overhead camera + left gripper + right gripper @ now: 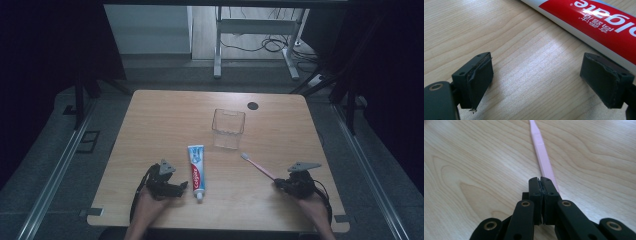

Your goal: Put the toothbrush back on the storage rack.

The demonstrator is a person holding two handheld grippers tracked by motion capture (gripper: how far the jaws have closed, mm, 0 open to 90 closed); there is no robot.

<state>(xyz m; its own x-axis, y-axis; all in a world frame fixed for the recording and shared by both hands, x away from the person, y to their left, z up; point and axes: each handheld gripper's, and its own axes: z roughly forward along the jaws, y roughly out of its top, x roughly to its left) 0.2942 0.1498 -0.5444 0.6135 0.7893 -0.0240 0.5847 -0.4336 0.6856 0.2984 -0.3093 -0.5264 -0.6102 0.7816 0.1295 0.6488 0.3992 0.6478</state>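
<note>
Your left tongs [181,189] lay low at about 7 o'clock on the table [150,130], jaws spread wide with nothing between them. The tube [196,172] sat just beside their tips, toward 3 o'clock from them; its long axis ran 12 to 6, cap toward you. In the left gripper view the tube [599,22] crossed just past the far jaw, and whether it touched that jaw could not be told.

Your right tongs [278,184] rested at about 5 o'clock, jaws pressed together. In the right gripper view the brush [544,157] ran straight out from the jaw tips, its near end alongside them; the tongs [542,186] did not appear to hold it. Its handle pointed to 11 o'clock, bristles far.

My judgement: each hand was nearest its own thing.

Past both, near centre, the clear cup [228,128] stood upright, the brush head just short of it. The wood was bare and flat. Beyond lay grey floor, a frame's legs and cables.
</note>
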